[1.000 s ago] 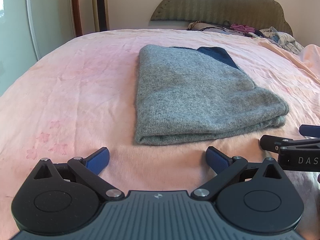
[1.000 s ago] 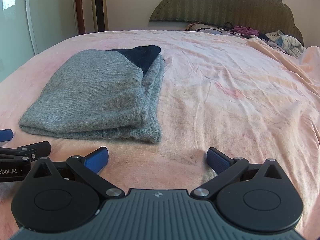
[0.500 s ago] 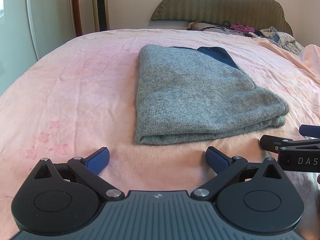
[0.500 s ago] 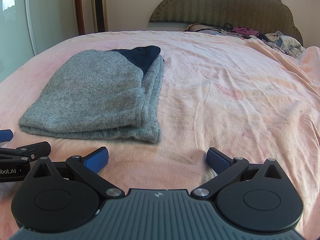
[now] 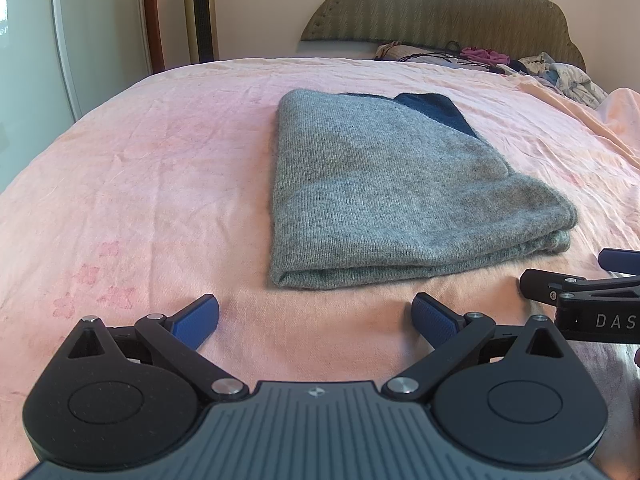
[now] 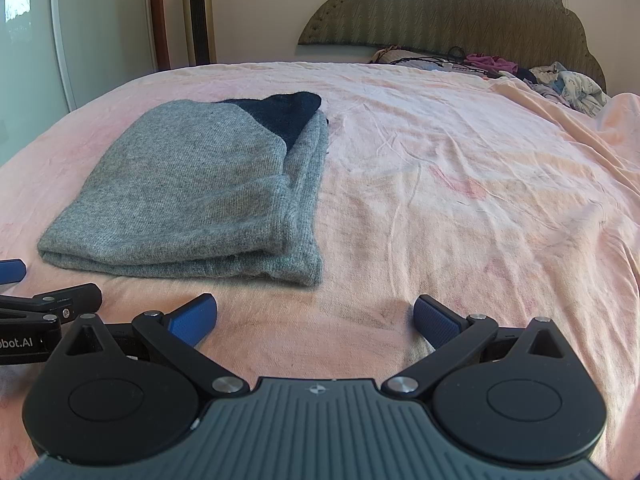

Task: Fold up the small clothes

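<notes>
A grey knit garment (image 5: 392,196) lies folded into a thick rectangle on the pink bedsheet (image 5: 160,184), with a dark blue part (image 5: 436,110) showing at its far end. My left gripper (image 5: 316,316) hovers open just short of the garment's near folded edge, nothing between its blue pads. In the right wrist view the same garment (image 6: 200,200) lies ahead to the left, its blue part (image 6: 288,114) at the back. My right gripper (image 6: 316,316) is open over bare sheet (image 6: 460,200), to the right of the garment's near corner. Each gripper shows at the other view's edge.
A padded headboard (image 5: 436,4) stands at the far end of the bed, with a heap of loose clothes (image 5: 532,66) below it at the right. A tall gold tower fan (image 5: 200,10) and a white door (image 5: 32,40) stand beyond the bed's left side.
</notes>
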